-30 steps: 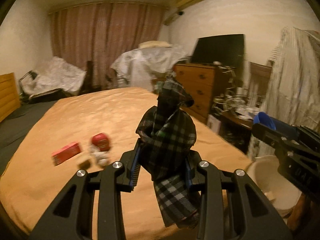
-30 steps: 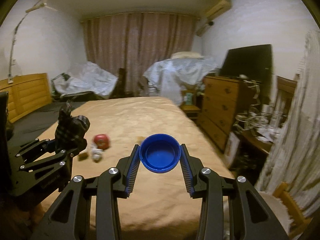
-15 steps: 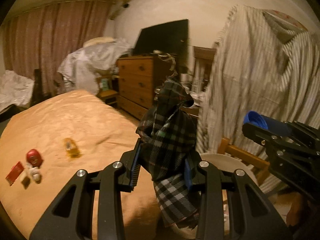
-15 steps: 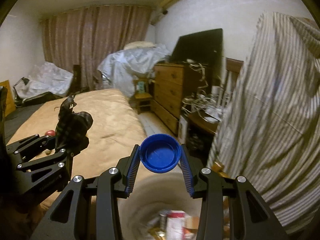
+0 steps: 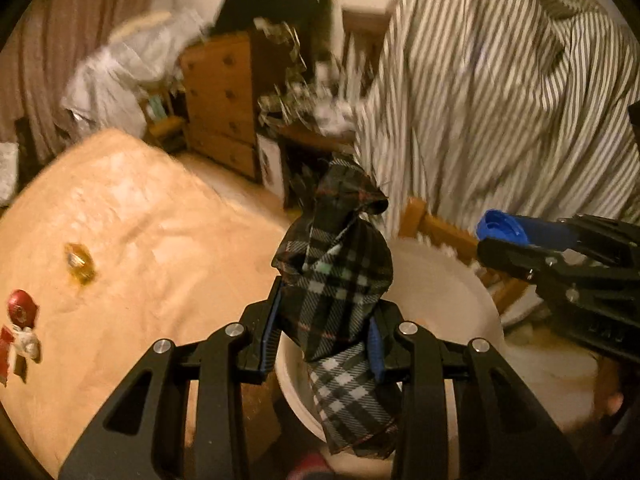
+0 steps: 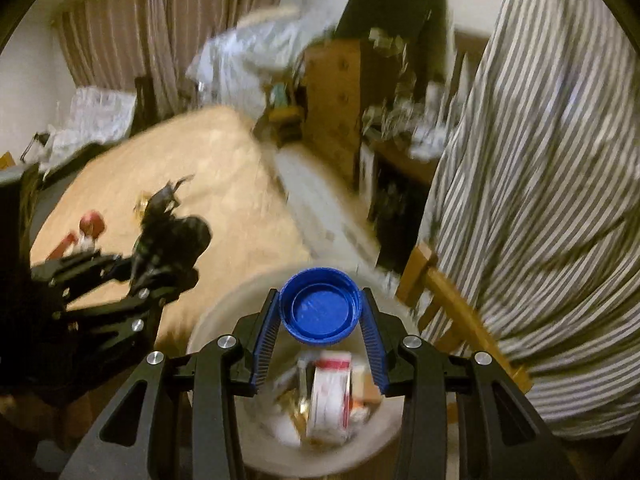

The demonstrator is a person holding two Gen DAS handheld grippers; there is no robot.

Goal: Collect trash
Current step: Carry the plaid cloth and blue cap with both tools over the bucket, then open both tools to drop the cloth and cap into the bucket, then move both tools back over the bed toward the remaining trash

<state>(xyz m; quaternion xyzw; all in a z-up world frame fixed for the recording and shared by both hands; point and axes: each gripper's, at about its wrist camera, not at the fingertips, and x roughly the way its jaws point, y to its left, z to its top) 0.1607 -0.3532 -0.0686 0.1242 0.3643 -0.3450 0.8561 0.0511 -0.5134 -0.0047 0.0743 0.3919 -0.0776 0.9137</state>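
With my right tongs clamping the round blue plastic bottle cap over the white round trash bin and my left tongs pinching the dark plaid wrapper above its rim, I should center both before dropping.

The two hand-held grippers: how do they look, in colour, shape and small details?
Both look alike. The left hand-held gripper and the right hand-held gripper have a matte black frame with long triangular cut-outs and round silver screw heads on the joints. Each black finger carries a blue ribbed pad on its inner face. No cables or printed markings are readable, and no sleeve is visible.
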